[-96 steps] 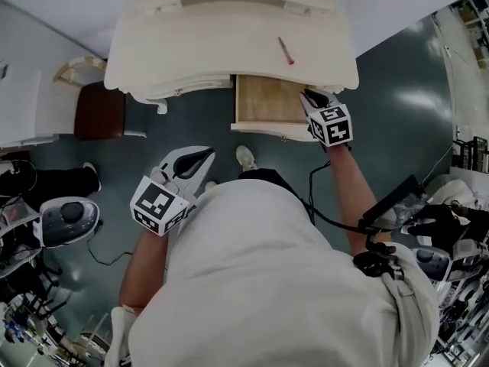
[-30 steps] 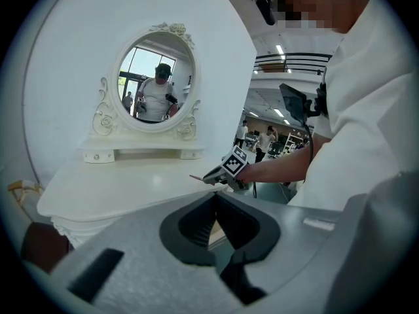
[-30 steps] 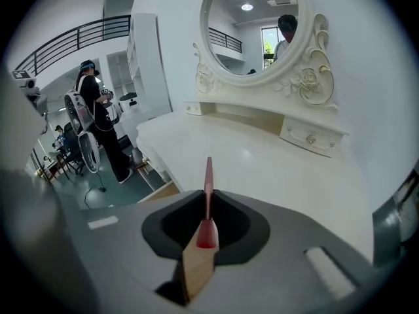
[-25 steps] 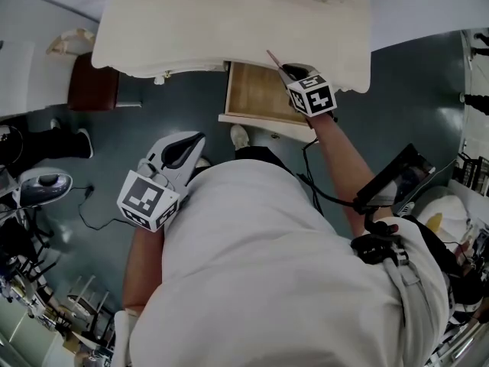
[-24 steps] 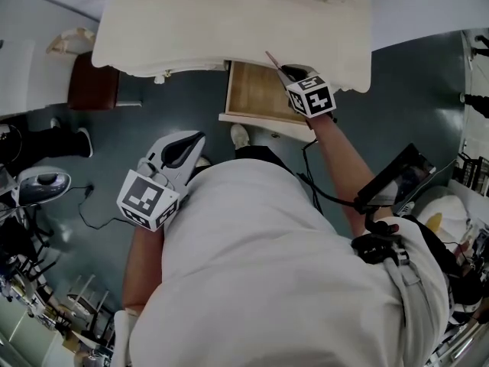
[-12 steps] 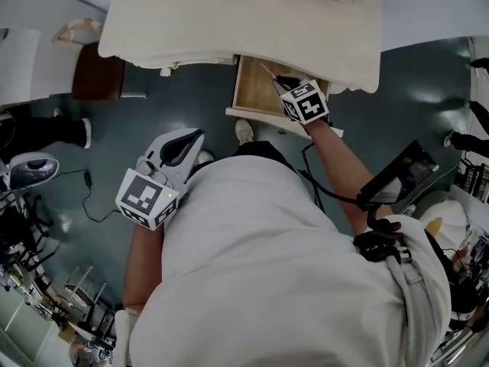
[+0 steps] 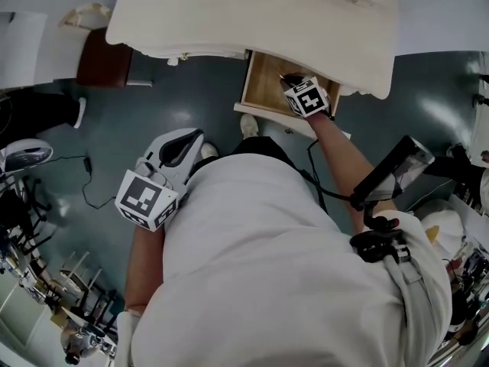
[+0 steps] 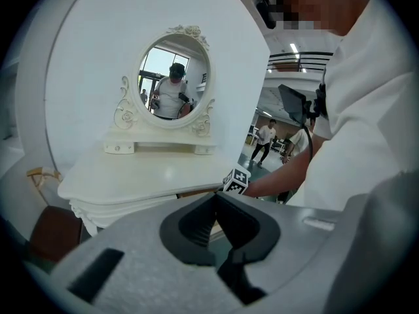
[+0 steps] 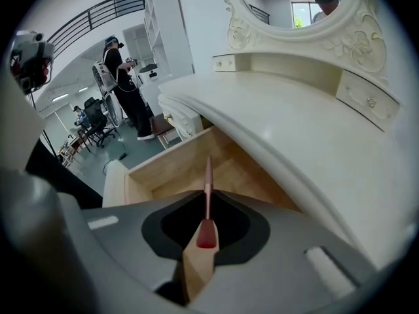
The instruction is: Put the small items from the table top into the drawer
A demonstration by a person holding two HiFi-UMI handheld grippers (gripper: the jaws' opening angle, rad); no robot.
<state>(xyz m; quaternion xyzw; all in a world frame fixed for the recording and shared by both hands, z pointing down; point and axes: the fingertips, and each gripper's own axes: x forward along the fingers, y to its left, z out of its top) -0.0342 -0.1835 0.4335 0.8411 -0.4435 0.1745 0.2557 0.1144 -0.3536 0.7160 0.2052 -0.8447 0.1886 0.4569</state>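
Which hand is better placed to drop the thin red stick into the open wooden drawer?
Right. The right claw is shut on the thin red stick, directly over the open wooden drawer of the cream dressing table. The left claw holds nothing and hangs low beside the person's body.

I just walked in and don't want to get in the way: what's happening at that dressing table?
A person stands at a white dressing table with a handheld gripper in each hand; its drawer is open. The right gripper is shut on a slim pink pencil-like stick and holds it above the open drawer, not yet released. The left gripper hangs by the person's side, away from the table, jaws together with nothing in them.
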